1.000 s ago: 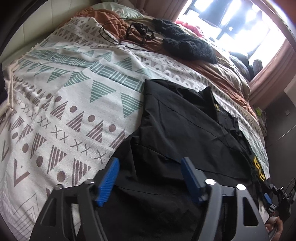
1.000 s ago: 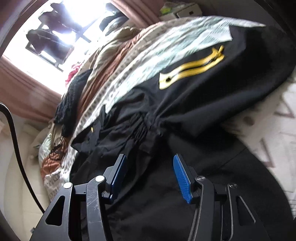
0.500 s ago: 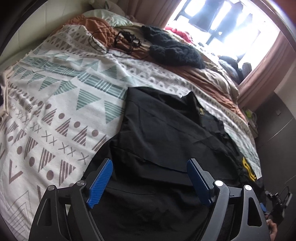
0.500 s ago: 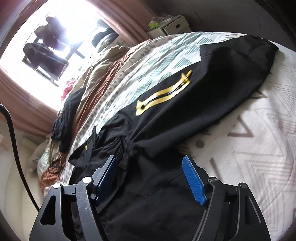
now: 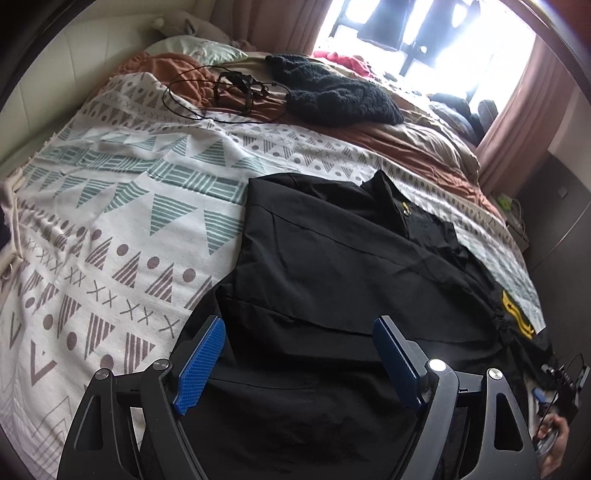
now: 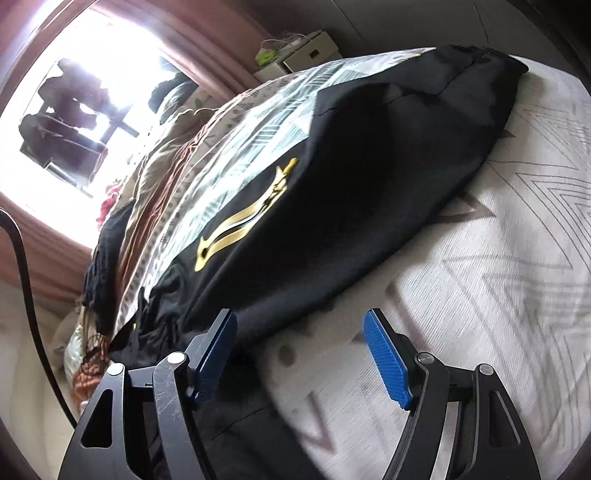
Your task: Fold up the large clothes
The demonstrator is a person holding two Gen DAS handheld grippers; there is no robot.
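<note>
A large black jacket lies spread on the patterned bedspread, one side folded over its body. Its other sleeve, with a yellow emblem, stretches out in the right wrist view. My left gripper is open and empty, just above the jacket's near hem. My right gripper is open and empty, low over the bedspread beside the sleeve's near edge.
A dark knitted garment and black cables lie at the far end of the bed on a brown blanket. A bright window with curtains is behind. A nightstand stands by the bed's far corner.
Both grippers have pulled back from the jacket. The right one has swung right, from over the black fabric to over the bare bedspread by the sleeve. Both have opened wider.
</note>
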